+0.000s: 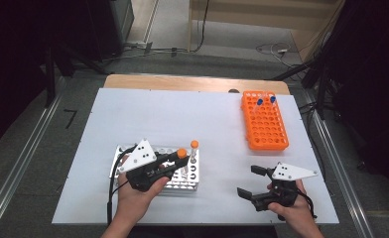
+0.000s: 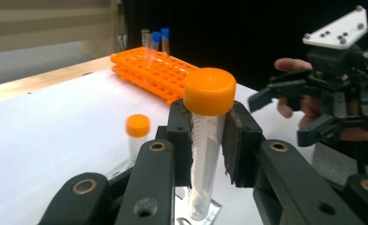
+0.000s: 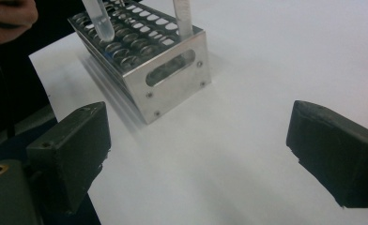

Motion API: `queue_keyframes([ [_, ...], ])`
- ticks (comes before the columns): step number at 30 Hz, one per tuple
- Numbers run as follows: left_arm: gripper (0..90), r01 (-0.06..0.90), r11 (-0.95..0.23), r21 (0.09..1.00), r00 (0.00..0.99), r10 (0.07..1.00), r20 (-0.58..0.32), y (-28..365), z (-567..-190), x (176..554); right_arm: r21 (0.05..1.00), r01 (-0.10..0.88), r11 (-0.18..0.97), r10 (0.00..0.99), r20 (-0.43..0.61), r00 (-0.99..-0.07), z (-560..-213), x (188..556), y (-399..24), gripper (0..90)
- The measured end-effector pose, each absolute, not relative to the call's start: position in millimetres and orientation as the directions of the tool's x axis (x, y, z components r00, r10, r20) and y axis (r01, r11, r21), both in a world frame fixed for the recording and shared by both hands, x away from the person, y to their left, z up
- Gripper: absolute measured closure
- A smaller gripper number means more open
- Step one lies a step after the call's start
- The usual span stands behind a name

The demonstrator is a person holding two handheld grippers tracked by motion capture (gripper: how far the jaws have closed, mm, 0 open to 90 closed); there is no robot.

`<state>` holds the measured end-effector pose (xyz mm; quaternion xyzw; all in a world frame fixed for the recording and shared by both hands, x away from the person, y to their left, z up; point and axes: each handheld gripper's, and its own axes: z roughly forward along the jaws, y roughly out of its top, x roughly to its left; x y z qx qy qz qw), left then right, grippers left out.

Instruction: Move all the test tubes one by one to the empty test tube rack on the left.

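Note:
My left gripper (image 1: 179,157) is shut on a clear tube with an orange cap (image 2: 205,140), gripped just under the cap. The tube hangs upright over the metal rack (image 1: 182,186), its rounded tip (image 3: 100,21) above the rack's holes. A second orange-capped tube (image 1: 194,144) stands in the rack's far corner. My right gripper (image 1: 249,181) is at the table's near right, open, with only bare white table between its pads (image 3: 74,150). It points left toward the metal rack (image 3: 172,70).
An orange tube rack (image 1: 264,121) lies at the far right with two blue-capped tubes (image 1: 266,100) at its far end. The white table top (image 1: 182,114) lies bare between the two racks. A wooden edge runs along the table's back.

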<state>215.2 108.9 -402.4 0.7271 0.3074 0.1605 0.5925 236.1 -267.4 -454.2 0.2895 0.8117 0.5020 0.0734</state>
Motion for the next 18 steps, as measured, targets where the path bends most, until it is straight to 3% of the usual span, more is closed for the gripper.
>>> queue_keyframes([
  [18, 74.9, 0.272, -0.045, 0.961, 0.685, 0.710, -0.161, 123, -402, 256, 0.858, 0.431, 0.280, 0.624, 0.178, -0.761, -462, 238, -308, 5.3],
])
